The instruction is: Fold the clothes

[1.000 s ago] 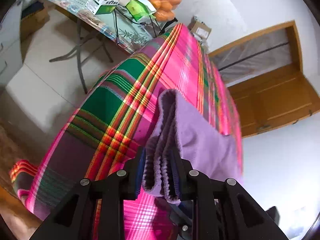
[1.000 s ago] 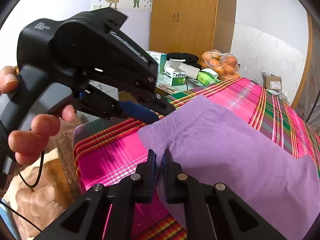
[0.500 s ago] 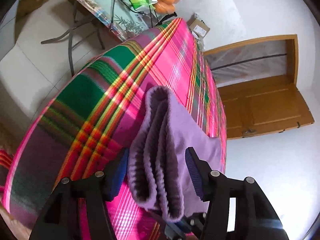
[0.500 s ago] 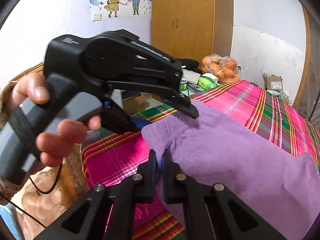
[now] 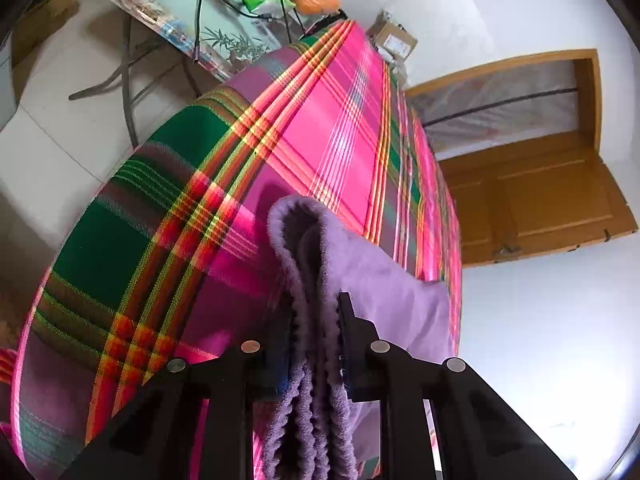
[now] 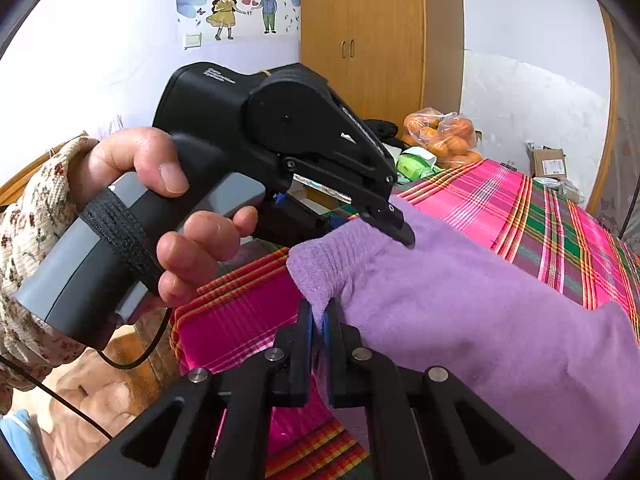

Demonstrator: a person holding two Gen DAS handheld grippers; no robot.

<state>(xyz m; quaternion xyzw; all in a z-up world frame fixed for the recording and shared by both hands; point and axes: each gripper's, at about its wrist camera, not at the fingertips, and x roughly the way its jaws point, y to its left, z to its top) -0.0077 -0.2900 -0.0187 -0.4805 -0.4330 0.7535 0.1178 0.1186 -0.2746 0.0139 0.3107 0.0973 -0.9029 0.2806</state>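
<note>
2 claws hold the purple garment [image 6: 460,300] over the plaid bedspread [image 5: 320,120]. Right gripper [image 6: 316,320] pinched on its hem; left gripper [image 5: 314,320] clamps stacked layers, probably 3. Keep both level w/ edges aligned, lower evenly.

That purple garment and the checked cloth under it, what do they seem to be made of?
The purple garment looks like soft fleece or plush knit: matte, fuzzy nap, with a ribbed edge showing between the left gripper fingers. The checked cloth looks like thin woven fabric, perhaps cotton or a blend: flat, with visible thread lines in its plaid stripes.
</note>
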